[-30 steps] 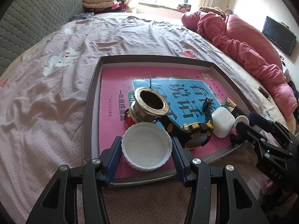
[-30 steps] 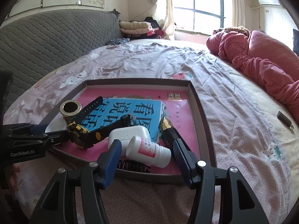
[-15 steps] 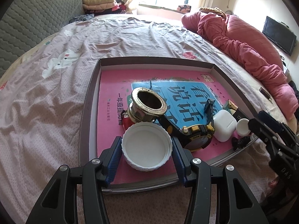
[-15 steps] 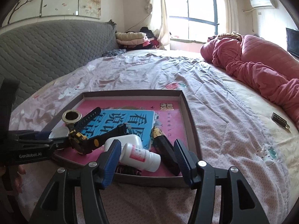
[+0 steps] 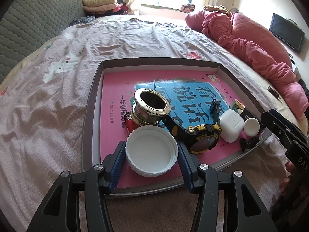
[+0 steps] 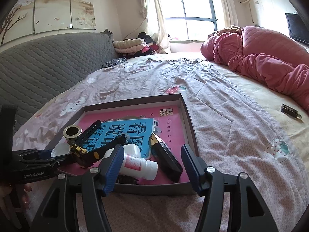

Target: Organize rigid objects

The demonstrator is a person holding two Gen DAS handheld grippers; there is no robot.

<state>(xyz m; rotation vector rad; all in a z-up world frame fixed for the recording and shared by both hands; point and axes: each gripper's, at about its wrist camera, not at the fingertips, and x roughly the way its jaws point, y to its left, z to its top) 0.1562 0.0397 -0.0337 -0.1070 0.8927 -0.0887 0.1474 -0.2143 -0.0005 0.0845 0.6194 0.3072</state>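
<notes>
The white lid point(image 5: 151, 155), near the tray's point(image 5: 92, 104) front edge, looks light and stiff. The left claw point(image 5: 151, 166) squeezes its ridged sides. The right claw point(image 6: 152, 166) is apart, probably empty.

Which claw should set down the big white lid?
The left claw: its fingers already clamp the lid over the tray. The right claw is open and empty, near the bottle.

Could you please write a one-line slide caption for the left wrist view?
Left gripper clamps a white lid over the tray, near a brass fitting and watch.
</notes>
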